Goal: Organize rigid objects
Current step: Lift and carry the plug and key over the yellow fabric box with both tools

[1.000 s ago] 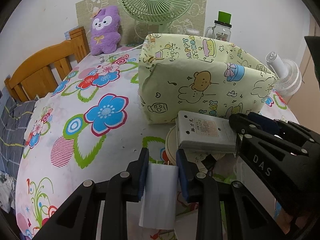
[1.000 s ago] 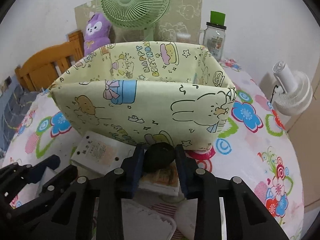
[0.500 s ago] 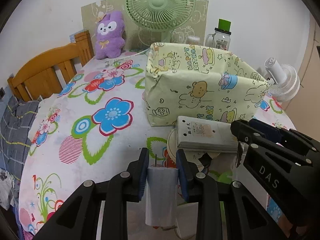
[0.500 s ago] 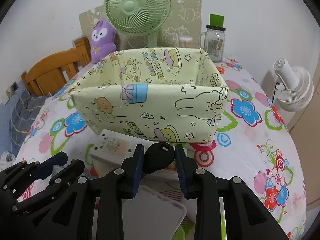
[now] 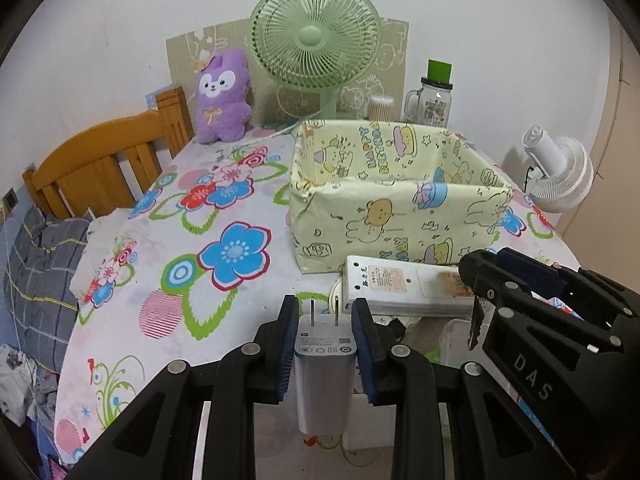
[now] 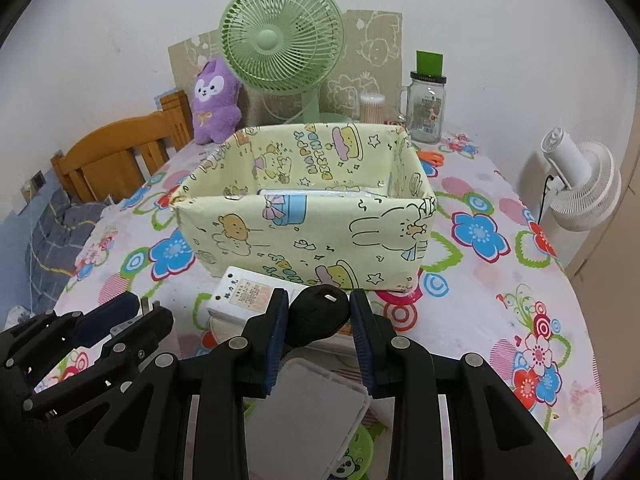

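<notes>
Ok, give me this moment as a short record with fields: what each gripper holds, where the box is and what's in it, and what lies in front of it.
left gripper: shut on white charger plug, prongs pointing forward
right gripper: shut on black key, blade hanging down in the left view
box: yellow cartoon-print, open top, on the floral tablecloth
box contents: something white inside, unclear what
in front of box: white power strip, back side up
behind box: green fan, purple plush, glass jar
</notes>
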`<state>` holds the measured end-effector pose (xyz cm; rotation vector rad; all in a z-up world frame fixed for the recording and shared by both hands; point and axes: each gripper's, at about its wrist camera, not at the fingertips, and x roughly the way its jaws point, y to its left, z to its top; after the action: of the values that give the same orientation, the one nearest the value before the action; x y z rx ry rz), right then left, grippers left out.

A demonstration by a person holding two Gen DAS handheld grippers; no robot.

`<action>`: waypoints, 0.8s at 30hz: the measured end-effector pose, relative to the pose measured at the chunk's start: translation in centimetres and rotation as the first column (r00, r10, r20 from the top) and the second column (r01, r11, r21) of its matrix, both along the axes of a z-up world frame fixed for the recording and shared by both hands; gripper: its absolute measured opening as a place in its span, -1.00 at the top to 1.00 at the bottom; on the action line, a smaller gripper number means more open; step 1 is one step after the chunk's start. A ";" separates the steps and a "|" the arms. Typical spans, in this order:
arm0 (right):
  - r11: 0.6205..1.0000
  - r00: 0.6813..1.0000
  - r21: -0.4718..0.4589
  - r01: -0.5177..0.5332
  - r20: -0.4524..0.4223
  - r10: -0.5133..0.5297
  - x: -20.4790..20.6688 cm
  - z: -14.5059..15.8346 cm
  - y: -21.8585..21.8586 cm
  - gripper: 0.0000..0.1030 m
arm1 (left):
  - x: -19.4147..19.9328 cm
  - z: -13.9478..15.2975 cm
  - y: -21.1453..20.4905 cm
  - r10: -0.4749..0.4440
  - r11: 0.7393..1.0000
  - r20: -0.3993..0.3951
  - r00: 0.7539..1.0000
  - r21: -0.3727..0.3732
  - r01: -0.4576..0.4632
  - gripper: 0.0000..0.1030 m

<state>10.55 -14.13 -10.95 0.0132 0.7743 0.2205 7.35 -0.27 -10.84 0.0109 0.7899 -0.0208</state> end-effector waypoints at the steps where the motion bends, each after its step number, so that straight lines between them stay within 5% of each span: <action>1: 1.000 1.000 0.001 0.000 0.003 0.000 -0.1 0.2 -0.1 0.33 | -0.1 0.1 0.0 -0.004 1.000 0.001 1.000 -0.006 0.004 0.48; 24: 0.999 0.997 0.022 0.034 0.062 -0.035 -0.7 4.4 -2.6 0.33 | 0.0 4.7 -2.9 -0.051 0.999 0.091 0.995 0.014 0.050 0.48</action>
<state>9.87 -16.77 -6.57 0.0392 0.7088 0.1956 7.34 -3.18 -6.17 0.0425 0.6982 -0.0629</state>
